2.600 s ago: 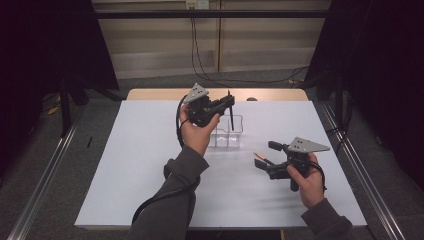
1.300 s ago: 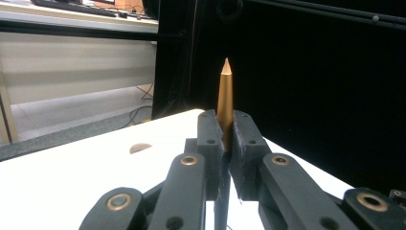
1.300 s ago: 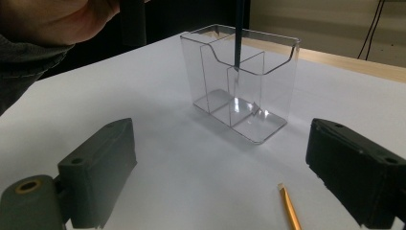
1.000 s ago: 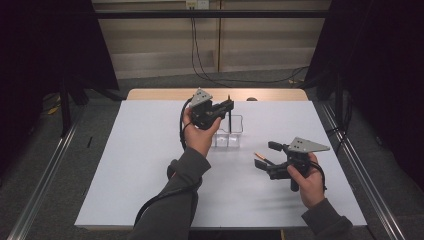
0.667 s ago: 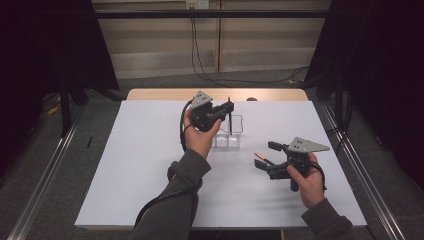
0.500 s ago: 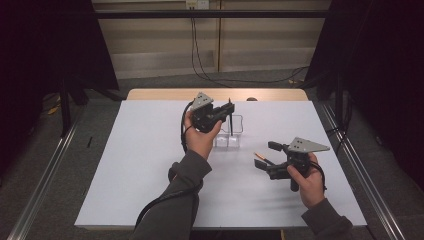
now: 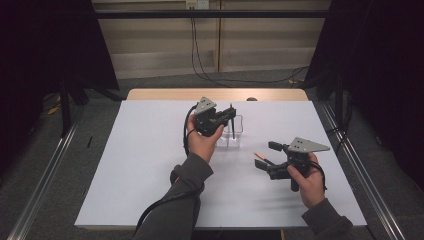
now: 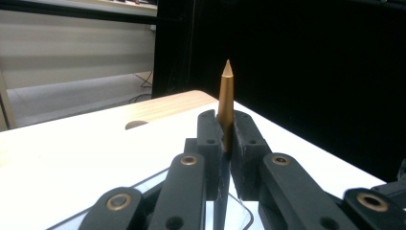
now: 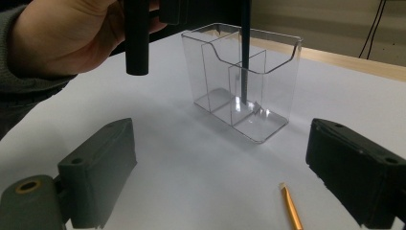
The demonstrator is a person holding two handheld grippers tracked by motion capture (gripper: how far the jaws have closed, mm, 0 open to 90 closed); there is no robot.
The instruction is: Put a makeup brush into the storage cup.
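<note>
My left gripper (image 7: pixel 226 118) (image 8: pixel 225 125) is shut on a slim pencil (image 8: pixel 226 91), held upright with its bronze pointed end up. The pencil's dark shaft (image 9: pixel 245 48) reaches down into the middle compartment of a clear plastic holder (image 7: pixel 233 134) (image 9: pixel 244 81) on the white table. My right gripper (image 7: pixel 266 155) (image 9: pixel 225 182) rests low at the right, open, aimed at the holder with nothing between its pads. An orange pencil (image 7: pixel 262 157) (image 9: pixel 290 208) lies flat on the table just in front of it.
A white sheet (image 7: pixel 140 165) covers the table, and a wooden strip (image 7: pixel 215 94) shows along its far edge. Dark curtains hang on both sides. Metal rails (image 7: pixel 45 170) run along the floor left and right of the table. The left hand (image 9: pixel 57 38) hovers beside the holder.
My left gripper has drifted slightly right and lower with the pencil, bringing its shaft deeper into the holder. The right gripper has kept still.
</note>
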